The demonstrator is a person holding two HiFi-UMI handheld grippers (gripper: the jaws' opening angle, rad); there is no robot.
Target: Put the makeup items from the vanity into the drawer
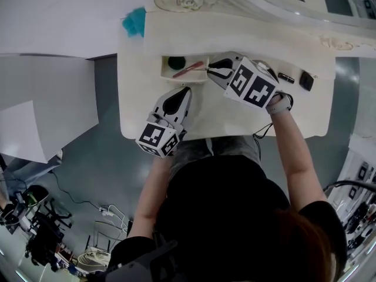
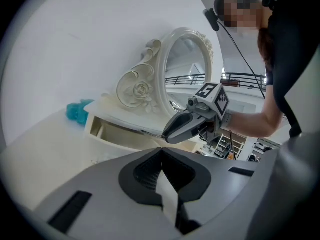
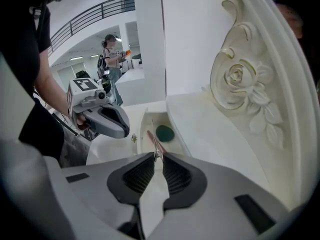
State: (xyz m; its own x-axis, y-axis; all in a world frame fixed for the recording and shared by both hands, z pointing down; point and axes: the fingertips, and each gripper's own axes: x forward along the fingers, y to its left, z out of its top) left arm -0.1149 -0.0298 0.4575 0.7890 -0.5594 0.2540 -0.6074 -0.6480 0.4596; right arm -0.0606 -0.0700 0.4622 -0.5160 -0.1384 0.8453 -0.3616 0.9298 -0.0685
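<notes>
Here, my right gripper was clamped on one end of the slim red makeup pencil, holding it over the open drawer at the vanity's far left. Its long axis ran left-right, with the free tip pointing left beside the green round compact. My left gripper hovered nearer, jaws together, empty.

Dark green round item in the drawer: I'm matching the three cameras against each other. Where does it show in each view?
Head view: dark green round item at upper centre, in the left end of the open drawer.
Left gripper view: not visible; the drawer shows left of centre, its contents out of sight.
Right gripper view: just above centre, right of the pink stick.
Shared landmark: the carved rose on the mirror frame.
</notes>
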